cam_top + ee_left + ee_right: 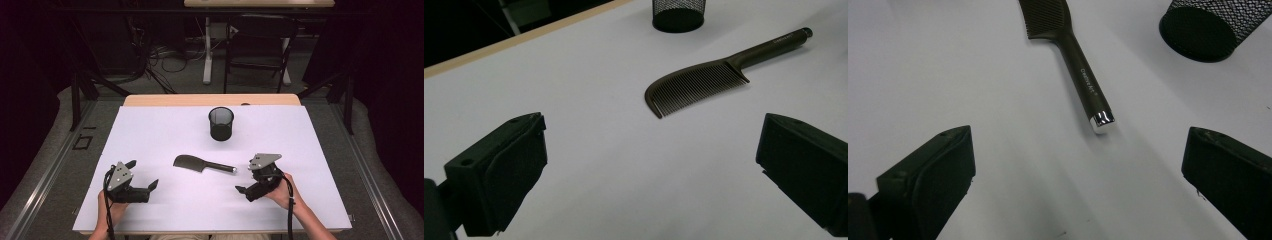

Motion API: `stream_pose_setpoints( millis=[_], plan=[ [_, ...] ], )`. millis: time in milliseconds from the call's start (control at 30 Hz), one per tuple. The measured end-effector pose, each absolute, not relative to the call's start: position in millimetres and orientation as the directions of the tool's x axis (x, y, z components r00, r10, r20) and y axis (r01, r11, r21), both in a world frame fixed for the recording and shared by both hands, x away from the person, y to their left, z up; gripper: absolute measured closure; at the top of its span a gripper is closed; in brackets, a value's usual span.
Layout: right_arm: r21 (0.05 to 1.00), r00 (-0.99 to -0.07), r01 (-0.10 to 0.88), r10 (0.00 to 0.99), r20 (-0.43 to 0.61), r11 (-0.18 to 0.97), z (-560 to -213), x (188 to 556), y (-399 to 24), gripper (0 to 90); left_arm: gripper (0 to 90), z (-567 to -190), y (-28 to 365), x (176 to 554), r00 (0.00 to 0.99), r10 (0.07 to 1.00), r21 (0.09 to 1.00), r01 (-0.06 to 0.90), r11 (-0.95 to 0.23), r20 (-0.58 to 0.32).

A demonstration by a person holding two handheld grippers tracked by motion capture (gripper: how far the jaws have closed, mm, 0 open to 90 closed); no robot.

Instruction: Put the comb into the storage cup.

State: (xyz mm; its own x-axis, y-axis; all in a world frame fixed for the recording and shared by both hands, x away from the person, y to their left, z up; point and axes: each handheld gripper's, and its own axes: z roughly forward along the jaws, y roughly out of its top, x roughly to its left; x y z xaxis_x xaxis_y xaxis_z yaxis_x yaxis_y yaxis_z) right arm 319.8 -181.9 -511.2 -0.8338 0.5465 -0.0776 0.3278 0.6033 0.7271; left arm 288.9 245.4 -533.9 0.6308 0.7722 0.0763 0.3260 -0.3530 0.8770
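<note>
A dark comb [200, 165] with a long handle and a silver end cap lies flat on the white table [150, 130], near its middle. Behind it stands a black mesh cup [221, 123], upright. My left gripper [143, 175] rests at the front left, open, with nothing between its jaws, and points toward the comb. The left gripper view has the comb's teeth [704, 82] ahead and the cup [678, 15] beyond. At the front right my right gripper [245, 177] is open and empty too, just short of the handle's silver tip [1102, 121]. The cup [1205, 30] sits at the upper right there.
The table's wooden far edge [210, 100] shows behind the white surface. Past it stand a black folding chair [260, 50] and a desk leg [207, 50], with cables on the floor. Bare white surface lies around the comb and on both sides of the cup.
</note>
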Motion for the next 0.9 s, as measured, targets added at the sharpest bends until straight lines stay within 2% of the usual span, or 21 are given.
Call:
stream_pose_setpoints(
  millis=[367, 800, 900],
  plan=[
    [0.643, -0.877, 0.293, 0.467, -0.114, 0.708, -507, 346, -147, 0.0, 0.2, -533, 244, 291, 0.640, 0.764, 0.872, 0.323, -0.368, 0.085],
    [0.512, -0.896, 0.307, 0.426, -0.129, 0.802, -509, 375, -116, 0.0, 0.2, -533, 243, 291, 0.636, 0.767, 0.872, 0.321, -0.371, 0.092],
    [0.475, -0.903, 0.296, 0.405, -0.144, 0.829, -508, 381, -109, 2.8, 0.2, -533, 243, 292, 0.637, 0.765, 0.869, 0.321, -0.376, 0.096]
  ],
)
